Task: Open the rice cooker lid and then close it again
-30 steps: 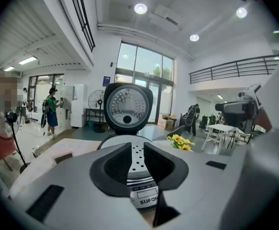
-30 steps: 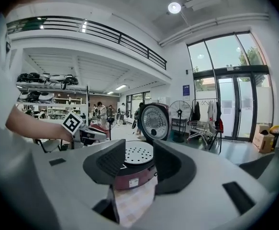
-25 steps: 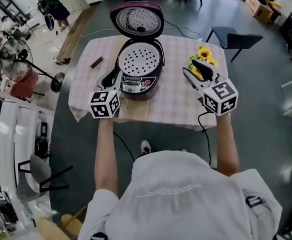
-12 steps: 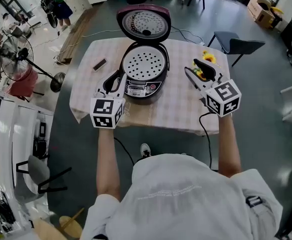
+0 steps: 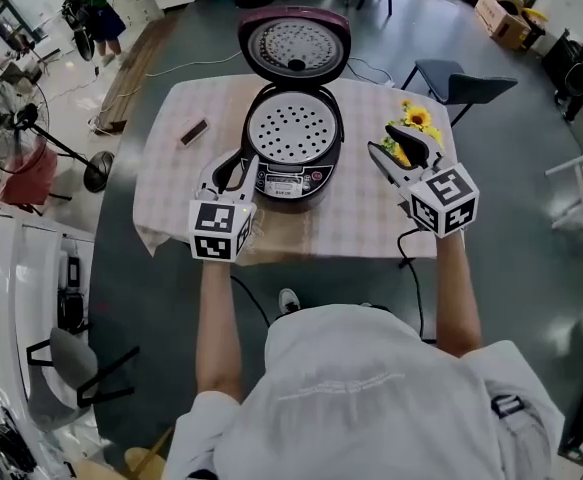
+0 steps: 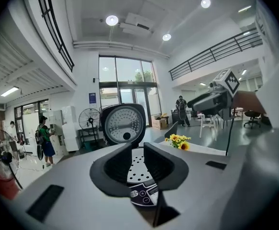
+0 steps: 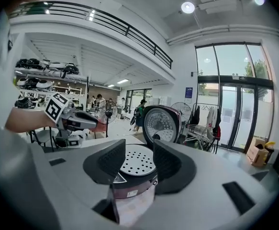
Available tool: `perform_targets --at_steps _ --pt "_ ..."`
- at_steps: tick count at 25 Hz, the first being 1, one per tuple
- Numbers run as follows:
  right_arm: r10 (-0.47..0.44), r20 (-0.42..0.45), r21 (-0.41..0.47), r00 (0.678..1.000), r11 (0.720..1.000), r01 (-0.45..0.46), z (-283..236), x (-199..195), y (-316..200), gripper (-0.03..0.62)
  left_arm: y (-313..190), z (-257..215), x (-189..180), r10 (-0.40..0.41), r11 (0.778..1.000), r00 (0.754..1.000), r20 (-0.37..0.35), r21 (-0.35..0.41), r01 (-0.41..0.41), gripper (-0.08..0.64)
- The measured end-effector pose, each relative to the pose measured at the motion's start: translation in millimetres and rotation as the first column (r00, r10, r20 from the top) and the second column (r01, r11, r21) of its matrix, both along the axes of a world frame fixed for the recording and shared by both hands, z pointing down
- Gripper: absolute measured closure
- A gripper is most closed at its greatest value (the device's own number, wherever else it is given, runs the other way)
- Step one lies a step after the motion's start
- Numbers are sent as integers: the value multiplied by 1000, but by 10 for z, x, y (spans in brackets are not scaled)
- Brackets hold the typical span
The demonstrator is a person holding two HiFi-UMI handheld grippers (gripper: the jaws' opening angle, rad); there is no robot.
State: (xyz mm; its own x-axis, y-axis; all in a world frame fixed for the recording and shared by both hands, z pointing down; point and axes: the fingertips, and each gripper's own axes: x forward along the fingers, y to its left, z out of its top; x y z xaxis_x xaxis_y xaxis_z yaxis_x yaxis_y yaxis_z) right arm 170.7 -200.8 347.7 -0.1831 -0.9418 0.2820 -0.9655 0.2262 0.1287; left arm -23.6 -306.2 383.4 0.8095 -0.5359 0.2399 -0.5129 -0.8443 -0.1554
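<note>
Guessing the close comes next: the lid [image 5: 293,43] stands up behind the cooker [image 5: 291,138], which sits between and just ahead of both tools. The left gripper [image 5: 231,168] and right gripper [image 5: 396,146] are empty, jaws apart. A hard shove could slam it shut. The flowers [image 5: 418,118] crowd the right tips, and the left side's roomier.

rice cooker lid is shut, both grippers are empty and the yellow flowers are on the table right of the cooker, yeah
No: the rice cooker lid stands open, tipped back, as the head view shows. The left gripper and right gripper are empty, and the yellow flowers do sit right of the cooker.
</note>
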Motion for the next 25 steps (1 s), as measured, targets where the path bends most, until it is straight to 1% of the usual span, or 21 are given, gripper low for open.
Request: perform_targets --at_steps 7,15,22,25 --pt "36 -23 -30 999 999 -37 14 -284 -141 400 -176 69 -169 60 998 998 -13 -22 -60 471" --pt "48 -62 -38 997 998 -50 -55 -643 -340 400 -367 74 -363 90 996 996 -19 -26 -91 471" --pt "25 -108 -42 994 999 -30 -120 -759 -539 400 -468 89 -389 113 992 993 -36 -43 -115 471" --pt "-9 -84 -38 996 999 5 -180 -756 -668 400 -517 128 -358 115 992 993 -38 -54 -117 471"
